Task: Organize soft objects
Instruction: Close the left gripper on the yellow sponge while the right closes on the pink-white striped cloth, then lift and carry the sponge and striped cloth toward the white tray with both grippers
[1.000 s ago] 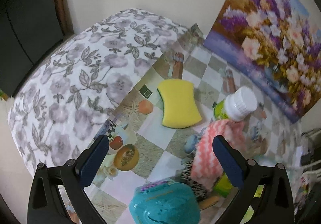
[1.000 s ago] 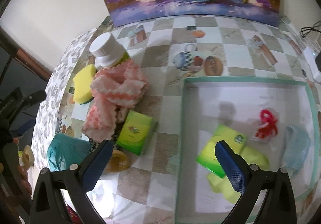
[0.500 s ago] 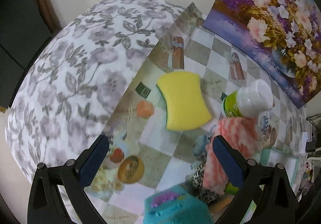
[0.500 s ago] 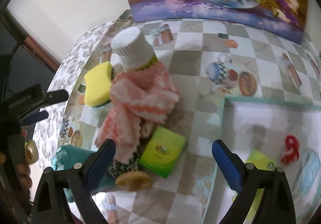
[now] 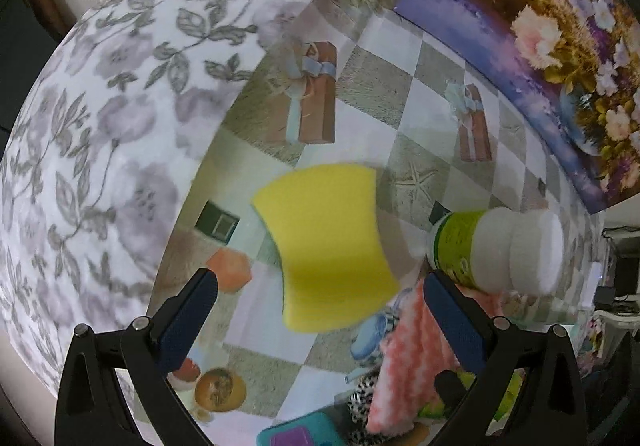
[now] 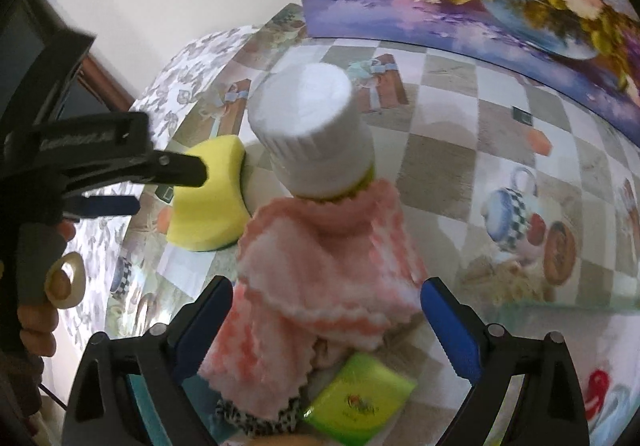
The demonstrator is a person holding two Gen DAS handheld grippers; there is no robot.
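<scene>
Both claws had dropped closer. Left claw (image 5: 320,310), spread and empty, hung over the yellow sponge (image 5: 328,246), whose long axis ran away from it. Right claw (image 6: 326,306), closing, straddled the pink cloth (image 6: 320,278) without pinching.
</scene>
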